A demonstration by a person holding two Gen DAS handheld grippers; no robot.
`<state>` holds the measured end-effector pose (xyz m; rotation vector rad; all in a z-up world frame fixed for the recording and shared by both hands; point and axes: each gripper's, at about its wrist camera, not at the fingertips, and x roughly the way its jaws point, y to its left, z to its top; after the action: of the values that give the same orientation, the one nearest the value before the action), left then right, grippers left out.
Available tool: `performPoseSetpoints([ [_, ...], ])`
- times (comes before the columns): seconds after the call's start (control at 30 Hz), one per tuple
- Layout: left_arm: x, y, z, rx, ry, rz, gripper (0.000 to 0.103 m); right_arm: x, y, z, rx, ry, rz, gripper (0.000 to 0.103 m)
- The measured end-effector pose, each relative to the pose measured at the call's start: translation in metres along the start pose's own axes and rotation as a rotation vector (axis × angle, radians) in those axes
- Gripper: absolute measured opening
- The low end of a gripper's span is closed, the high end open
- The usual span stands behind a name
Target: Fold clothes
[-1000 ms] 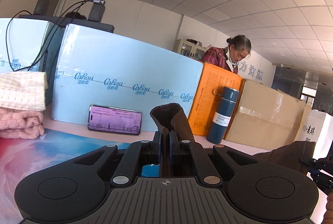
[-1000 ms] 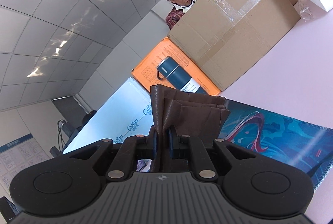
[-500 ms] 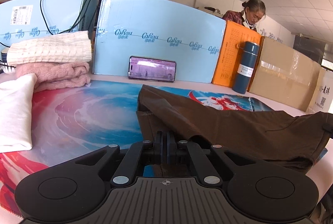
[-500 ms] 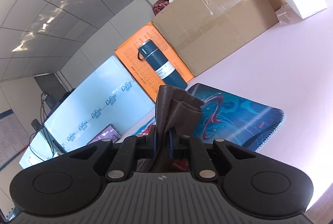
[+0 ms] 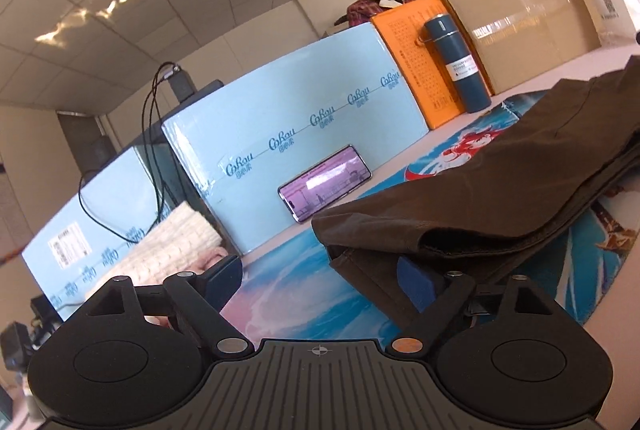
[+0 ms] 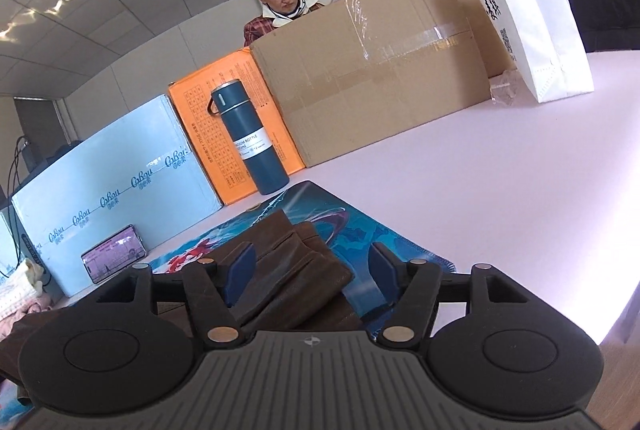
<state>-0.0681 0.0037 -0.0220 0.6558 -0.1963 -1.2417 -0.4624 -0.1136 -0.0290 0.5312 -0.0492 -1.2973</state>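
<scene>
Brown garment (image 5: pixel 480 190) dropped from both clamps since a moment ago, now lying folded on the glossy printed mat (image 5: pixel 304 270), left gripper (image 5: pixel 320 280) and right gripper (image 6: pixel 310 272) both opening, pads off the cloth — matte woven fabric, soft layered edges, two knit sweaters (image 5: pixel 168 250) stacked, one steel-blue flask (image 6: pixel 250 142), four boxes behind.

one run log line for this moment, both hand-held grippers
left hand-held gripper: opening, empty | right hand-held gripper: opening, released | brown garment: folded on mat

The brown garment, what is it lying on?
The brown garment lies folded on a colourful printed mat, which rests on the white table. The mat's print beneath the cloth is hidden.
</scene>
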Motion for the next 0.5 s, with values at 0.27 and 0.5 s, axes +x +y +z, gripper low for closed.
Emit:
performPoseSetpoints([
  [0.27,0.01,-0.037,0.008,0.452,-0.13,-0.062,0.091,-0.011,0.023,0.001,-0.207,0.035,0.157,0.085],
  [0.5,0.031,-0.052,0.017,0.449,-0.168,-0.142,0.091,-0.034,0.048,-0.004,-0.398,0.082,0.273,0.087],
])
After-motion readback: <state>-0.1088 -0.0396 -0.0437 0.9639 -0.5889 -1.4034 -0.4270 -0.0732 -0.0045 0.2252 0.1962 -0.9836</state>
